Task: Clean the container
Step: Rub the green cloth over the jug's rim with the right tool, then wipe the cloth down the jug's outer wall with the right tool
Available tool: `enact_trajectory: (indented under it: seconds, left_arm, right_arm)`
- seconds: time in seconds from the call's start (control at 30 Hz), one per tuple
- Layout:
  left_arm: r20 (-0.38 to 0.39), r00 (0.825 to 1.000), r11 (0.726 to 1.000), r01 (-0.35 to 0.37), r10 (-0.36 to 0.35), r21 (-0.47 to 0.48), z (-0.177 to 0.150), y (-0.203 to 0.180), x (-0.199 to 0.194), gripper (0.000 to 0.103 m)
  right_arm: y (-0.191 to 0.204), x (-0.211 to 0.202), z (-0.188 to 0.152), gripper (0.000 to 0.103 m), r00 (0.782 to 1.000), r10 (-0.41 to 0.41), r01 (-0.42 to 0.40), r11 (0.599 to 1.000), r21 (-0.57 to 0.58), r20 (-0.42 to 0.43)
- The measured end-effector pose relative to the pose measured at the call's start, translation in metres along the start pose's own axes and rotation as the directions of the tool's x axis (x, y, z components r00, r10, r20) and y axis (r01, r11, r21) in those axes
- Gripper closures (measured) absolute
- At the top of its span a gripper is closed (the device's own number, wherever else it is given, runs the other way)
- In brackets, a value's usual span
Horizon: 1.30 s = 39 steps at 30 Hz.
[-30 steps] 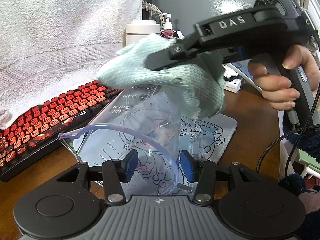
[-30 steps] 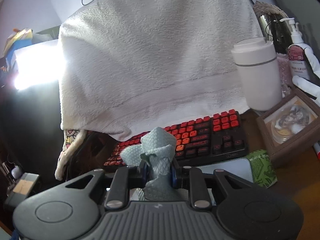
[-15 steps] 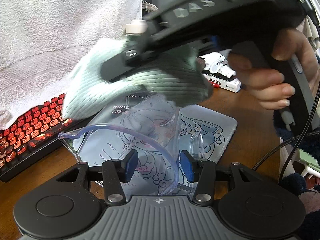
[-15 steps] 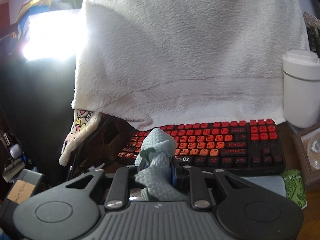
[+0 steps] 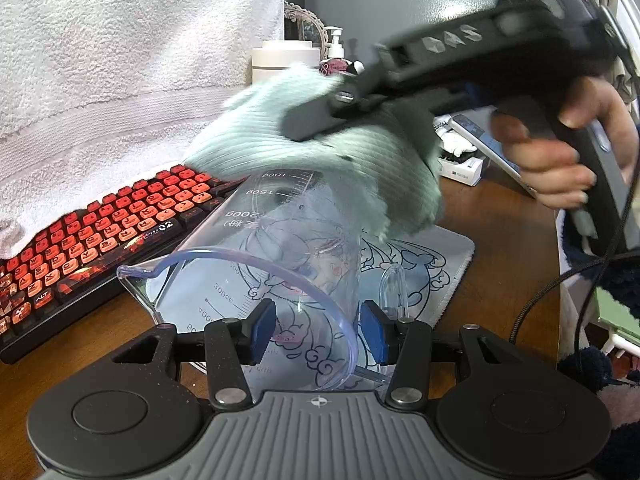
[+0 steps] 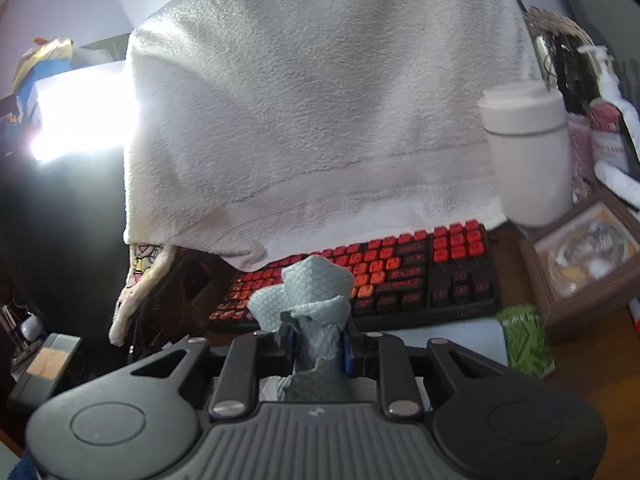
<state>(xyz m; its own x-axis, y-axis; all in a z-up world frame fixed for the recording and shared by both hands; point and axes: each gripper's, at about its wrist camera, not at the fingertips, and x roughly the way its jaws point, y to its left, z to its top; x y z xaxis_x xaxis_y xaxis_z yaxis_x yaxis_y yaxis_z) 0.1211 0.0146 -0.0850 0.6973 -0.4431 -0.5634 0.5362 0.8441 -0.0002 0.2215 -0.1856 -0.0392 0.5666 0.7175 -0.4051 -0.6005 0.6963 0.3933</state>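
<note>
Over mousepad (image 5: 436,268) | clear graduated container (image 5: 276,240) tipped, clamped by left hand-held gripper (image 5: 318,330) | right hand-held gripper (image 6: 318,344) pinches teal cloth (image 6: 316,292)

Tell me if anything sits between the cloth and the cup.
Nothing visible does. The cloth, pinched in the right gripper, lies against the upturned base of the cup, which the left gripper holds by its rim.

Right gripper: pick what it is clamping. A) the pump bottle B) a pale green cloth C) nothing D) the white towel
B: in the right wrist view the right gripper has its blue pads pressed on a bunched pale green cloth; the left wrist view shows that cloth against the far end of the clear measuring cup.
</note>
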Motion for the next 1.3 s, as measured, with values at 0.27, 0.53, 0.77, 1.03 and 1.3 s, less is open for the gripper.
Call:
enact_trajectory:
  seconds: [0.27, 0.53, 0.77, 1.03, 1.3]
  left_arm:
    - [0.0, 1.0, 1.0, 0.002, -0.002, -0.003, 0.0, 0.003, -0.001, 0.056]
    - [0.0, 1.0, 1.0, 0.0, 0.0, 0.0, -0.001, 0.004, 0.002, 0.056]
    - [0.0, 1.0, 1.0, -0.002, 0.002, 0.002, -0.001, 0.004, 0.002, 0.056]
    - [0.0, 1.0, 1.0, 0.001, -0.001, -0.004, -0.001, 0.006, 0.002, 0.056]
    - [0.0, 1.0, 1.0, 0.0, 0.0, -0.002, -0.001, 0.005, 0.001, 0.056]
  right_arm:
    - [0.019, 0.041, 0.021, 0.083, 0.998, -0.026, 0.021, 0.997, -0.076, -0.055]
    - [0.02, 0.011, 0.003, 0.083, 0.999, -0.049, 0.048, 0.993, -0.108, -0.006]
    - [0.002, -0.022, -0.021, 0.083, 0.999, -0.036, 0.036, 0.999, -0.039, 0.007]
    - [0.0, 0.001, 0.002, 0.083, 1.0, -0.021, 0.021, 0.999, -0.026, -0.004]
    - [0.013, 0.042, 0.021, 0.082, 0.998, -0.028, 0.026, 0.999, -0.046, -0.053]
